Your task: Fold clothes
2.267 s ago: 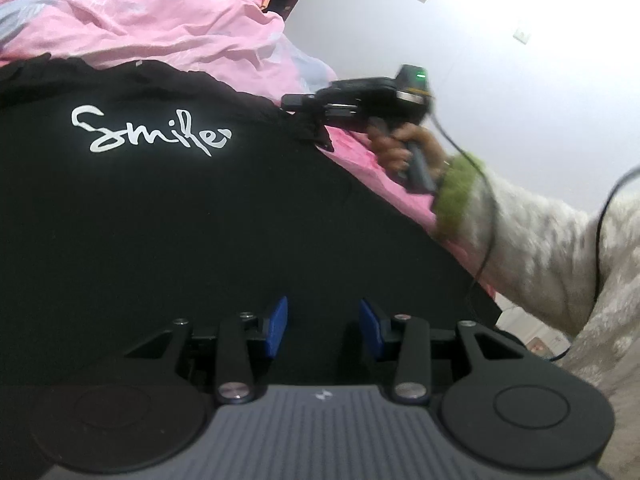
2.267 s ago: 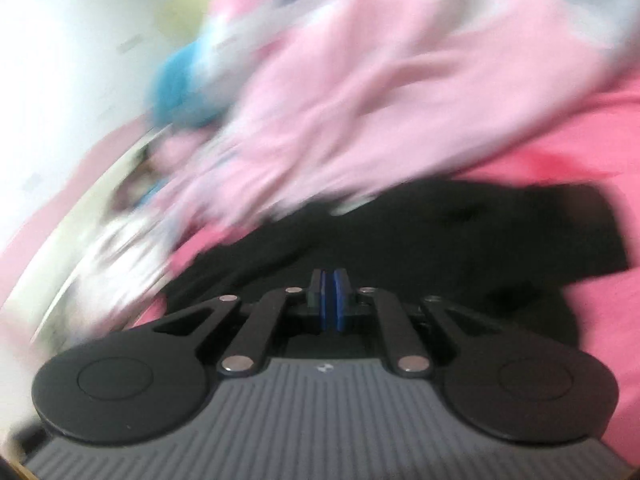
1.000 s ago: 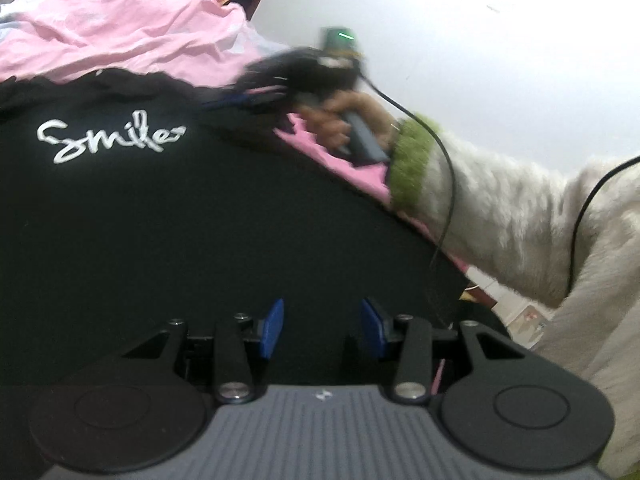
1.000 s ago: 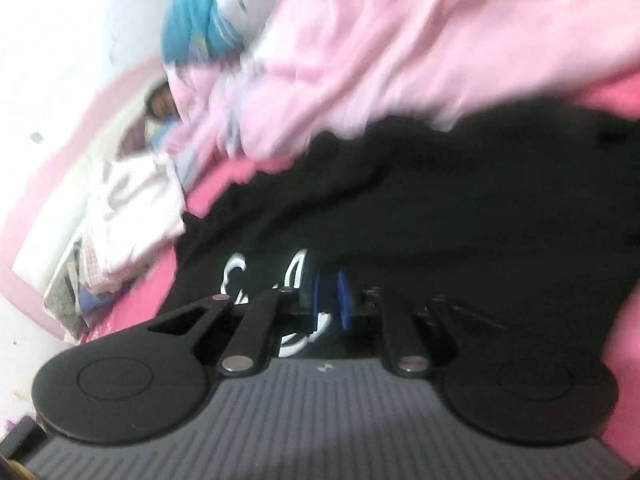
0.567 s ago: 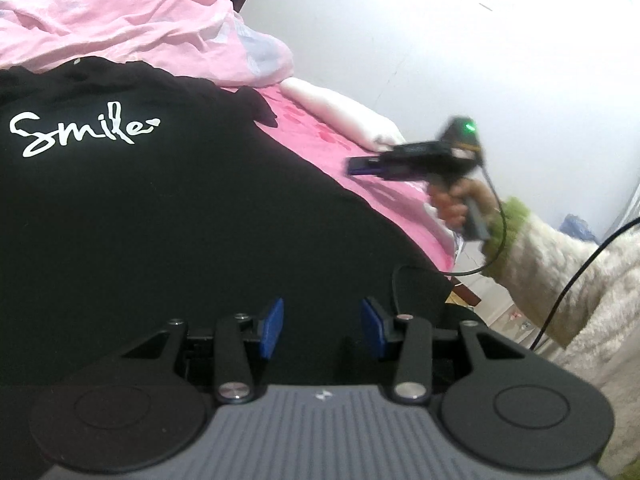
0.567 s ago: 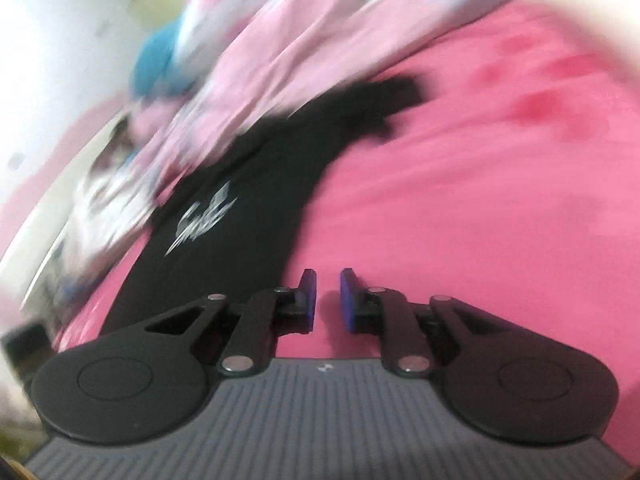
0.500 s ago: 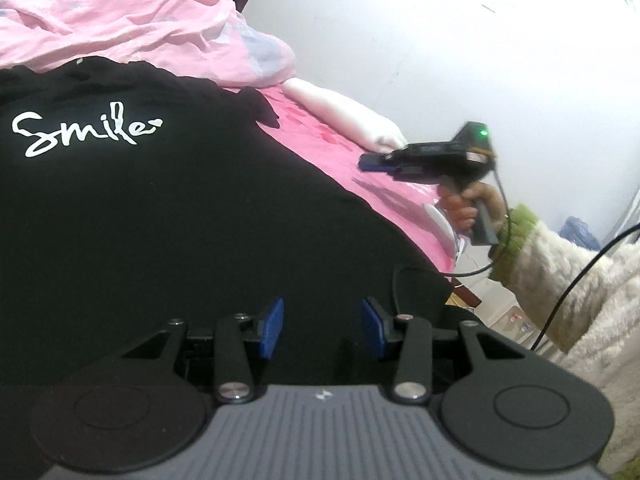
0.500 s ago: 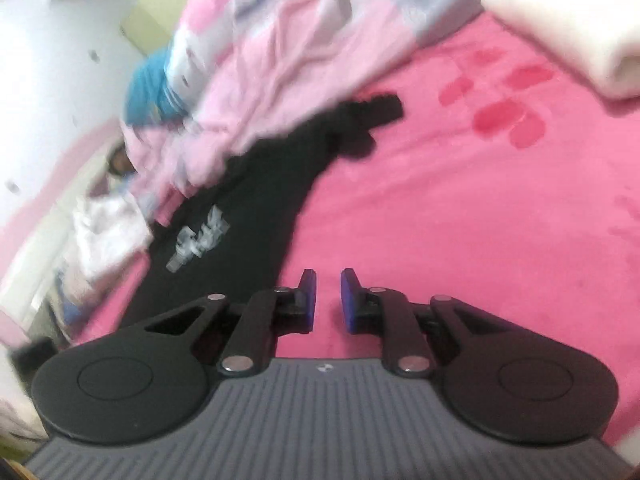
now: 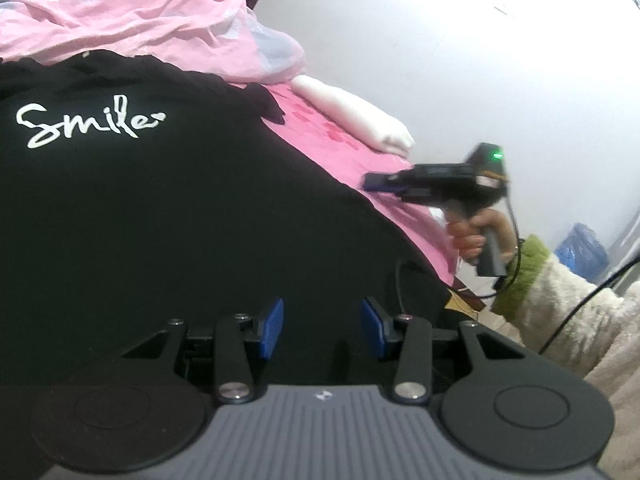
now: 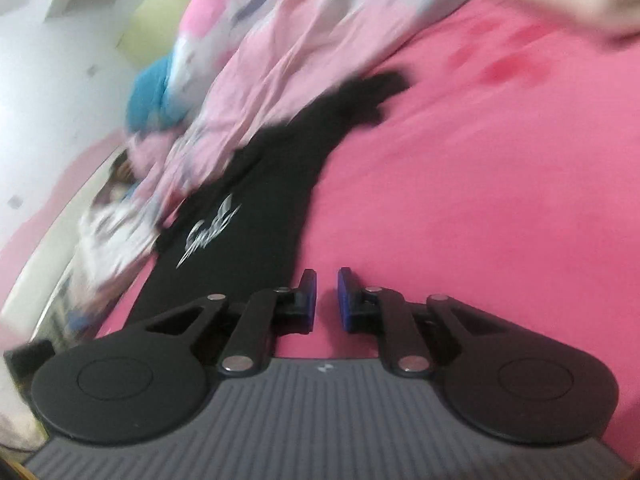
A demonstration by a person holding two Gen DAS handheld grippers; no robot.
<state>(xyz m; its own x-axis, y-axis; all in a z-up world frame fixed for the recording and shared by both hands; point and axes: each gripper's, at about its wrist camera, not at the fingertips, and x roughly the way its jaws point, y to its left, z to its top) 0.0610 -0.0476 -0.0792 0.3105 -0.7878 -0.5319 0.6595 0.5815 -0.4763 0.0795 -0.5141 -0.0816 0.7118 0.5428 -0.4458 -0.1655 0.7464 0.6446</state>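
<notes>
**A pink bed and what lies on it**

The bed [image 10: 500, 208] has a pink sheet. A black shirt [image 9: 160, 208] lies flat on it, under and ahead of the left tongs. Beyond the shirt sits a rumpled pink quilt [image 9: 132, 20]; a white pillow [image 9: 356, 120] lies ahead to the right.
</notes>
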